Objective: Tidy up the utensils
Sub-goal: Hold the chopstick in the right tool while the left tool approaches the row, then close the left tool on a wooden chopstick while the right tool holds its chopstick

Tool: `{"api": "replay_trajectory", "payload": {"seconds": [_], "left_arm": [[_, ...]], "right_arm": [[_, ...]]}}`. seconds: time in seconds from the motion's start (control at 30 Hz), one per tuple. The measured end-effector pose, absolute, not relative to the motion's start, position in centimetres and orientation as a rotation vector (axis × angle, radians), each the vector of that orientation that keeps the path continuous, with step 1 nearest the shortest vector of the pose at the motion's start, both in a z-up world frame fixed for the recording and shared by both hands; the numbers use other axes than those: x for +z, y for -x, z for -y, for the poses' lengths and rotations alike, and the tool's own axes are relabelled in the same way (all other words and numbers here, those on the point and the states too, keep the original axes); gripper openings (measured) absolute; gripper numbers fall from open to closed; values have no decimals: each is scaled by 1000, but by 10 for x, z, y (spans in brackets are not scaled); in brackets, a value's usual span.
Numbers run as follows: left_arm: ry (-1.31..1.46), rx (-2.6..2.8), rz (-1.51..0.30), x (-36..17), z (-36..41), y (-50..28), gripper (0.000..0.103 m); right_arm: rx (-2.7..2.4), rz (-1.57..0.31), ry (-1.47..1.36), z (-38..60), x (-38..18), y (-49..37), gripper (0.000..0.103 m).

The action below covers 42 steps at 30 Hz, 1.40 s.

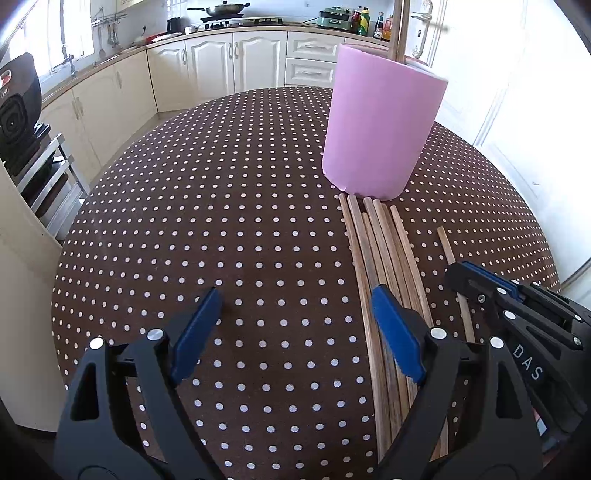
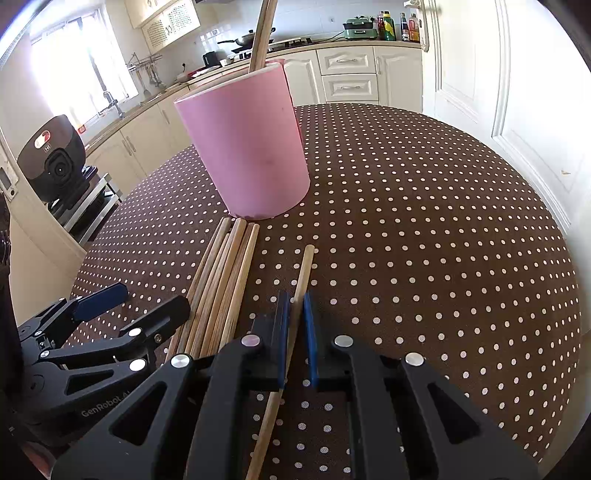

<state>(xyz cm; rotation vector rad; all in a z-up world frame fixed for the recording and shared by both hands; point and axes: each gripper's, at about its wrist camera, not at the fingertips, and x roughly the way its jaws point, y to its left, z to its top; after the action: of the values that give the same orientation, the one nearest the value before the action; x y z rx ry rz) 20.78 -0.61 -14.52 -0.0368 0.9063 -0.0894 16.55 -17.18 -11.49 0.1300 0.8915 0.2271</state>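
I'm clamping my right gripper [image 2: 295,314] on one lone chopstick [image 2: 303,271], which is lying on the table apart from the rest. My left gripper [image 1: 295,314] is hanging spread wide and gripping nothing, one finger [image 1: 397,332] sitting over the loose bundle [image 1: 376,251]. That bundle is lying just in front of the pink cup [image 2: 247,144], its ends almost touching the base. Two sticks [image 2: 260,37] are already standing in the cup, so I'm judging the job barely begun: the one I'm gripping and the whole bundle are waiting to go in. The dotted brown tablecloth [image 2: 424,221] is covering the table; beyond it, cream kitchen cabinets [image 1: 236,66] and a counter with a wok [image 1: 225,8] are showing.
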Motion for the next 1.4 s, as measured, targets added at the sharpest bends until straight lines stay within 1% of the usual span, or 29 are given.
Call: {"api": "replay_trajectory", "payload": {"seconds": [0.33, 0.7, 0.87, 1.0, 1.07, 1.1, 1.13, 1.17, 1.2, 1.23, 1.27, 1.33, 1.4], "left_arm": [[60, -77, -899, -148, 5, -214, 83], [36, -43, -943, -146, 5, -213, 83], [62, -20, -944, -148, 4, -226, 83], [-4, -8, -968, -149, 12, -233, 81], [-9, -8, -964, -148, 13, -234, 79], [-8, -19, -967, -147, 14, -234, 72], [-14, -32, -965, -146, 16, -233, 60], [-28, -49, -957, -144, 18, -231, 52], [-41, -62, -948, -143, 21, -229, 35], [-55, -68, -936, -142, 23, -228, 26], [-61, -70, -932, -142, 25, -227, 24], [-64, -99, -921, -143, 28, -224, 10], [-67, -114, -918, -142, 27, -221, 9]], "right_arm": [[230, -892, -136, 172, -114, -165, 8], [239, -893, -119, 169, -113, -166, 8], [243, -894, -126, 168, -115, -167, 8], [244, -894, -128, 168, -116, -168, 8], [245, -894, -129, 168, -116, -168, 8], [245, -894, -129, 168, -116, -168, 8], [245, -894, -129, 168, -116, -168, 8], [245, -894, -130, 168, -116, -168, 8], [246, -894, -130, 168, -115, -168, 8], [246, -894, -130, 168, -115, -168, 8], [246, -894, -131, 168, -115, -168, 8], [247, -893, -133, 168, -115, -168, 8], [249, -893, -138, 169, -116, -168, 8]]}}
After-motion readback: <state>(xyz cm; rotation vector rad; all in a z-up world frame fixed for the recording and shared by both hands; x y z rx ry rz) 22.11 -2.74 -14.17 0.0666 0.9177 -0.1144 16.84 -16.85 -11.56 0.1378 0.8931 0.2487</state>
